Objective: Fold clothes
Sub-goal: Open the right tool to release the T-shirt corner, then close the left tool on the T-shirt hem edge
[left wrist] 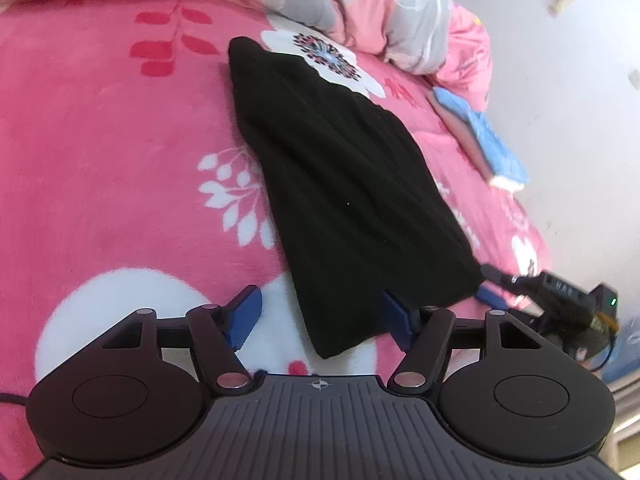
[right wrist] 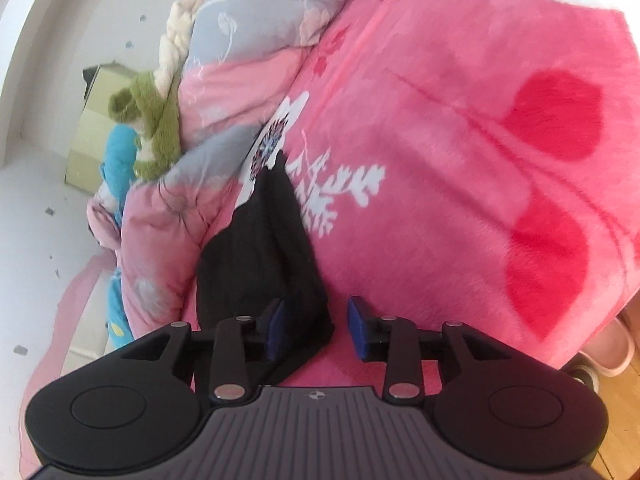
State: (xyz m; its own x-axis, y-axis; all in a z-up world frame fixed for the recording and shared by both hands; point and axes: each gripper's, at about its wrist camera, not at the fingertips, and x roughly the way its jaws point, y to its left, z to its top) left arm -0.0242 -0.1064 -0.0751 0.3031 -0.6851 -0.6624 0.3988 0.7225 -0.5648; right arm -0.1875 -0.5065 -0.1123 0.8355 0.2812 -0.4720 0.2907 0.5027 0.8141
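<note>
**Black garment lies folded on the pink blanket, both claws open**

The black garment (left wrist: pixel 344 184) lies as a long folded strip on the pink floral blanket (left wrist: pixel 100 140), its far end beside a rumpled pink and grey quilt (left wrist: pixel 400 12). The left gripper (left wrist: pixel 320 318) stands wide at the strip's near end, its blue pads apart, the cloth's corner lying between them without being pressed. The right gripper (right wrist: pixel 316 328) is partly spread at the other near corner; its left pad (right wrist: pixel 276 328) sits against the cloth, the right one over bare blanket. A green plush toy (right wrist: pixel 148 128) sits beyond the quilt
</note>
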